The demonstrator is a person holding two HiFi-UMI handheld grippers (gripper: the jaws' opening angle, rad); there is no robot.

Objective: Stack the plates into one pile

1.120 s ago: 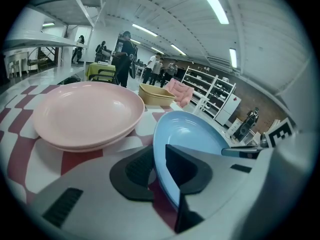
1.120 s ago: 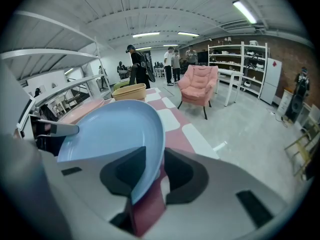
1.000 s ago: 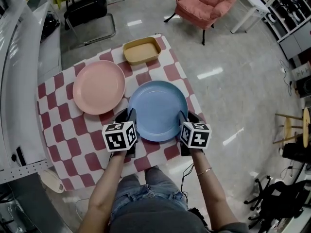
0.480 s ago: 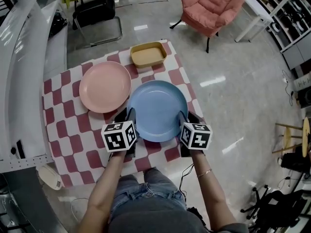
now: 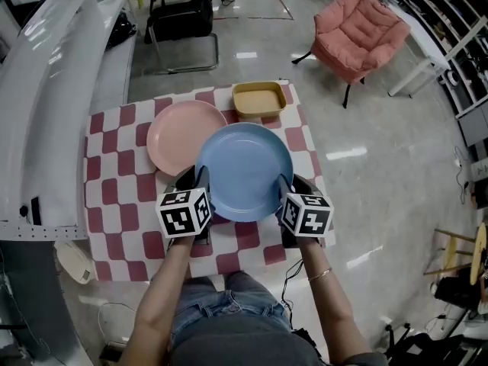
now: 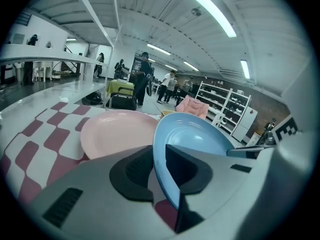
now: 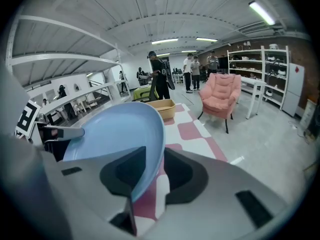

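You have the blue plate (image 5: 244,170) pinched on two sides; your left gripper (image 5: 197,181) is clamped on its lower-left rim and your right gripper (image 5: 291,189) on its lower-right rim. In the left gripper view the jaws of the left gripper (image 6: 157,169) are only part-way apart, with the edge of the blue plate (image 6: 192,134) caught between the dark pads; in the right gripper view the right gripper (image 7: 150,171) grips the rim of the blue plate (image 7: 115,129) the same way. In the head view the plate fills the centre of the frame, over the checked cloth (image 5: 114,197); its upper-left edge overlaps the right edge of the pink plate (image 5: 179,136), which lies flat on the cloth left of centre. The tan dish (image 5: 259,99) sits just above the blue plate; a pink armchair (image 5: 362,33) stands at the upper right.
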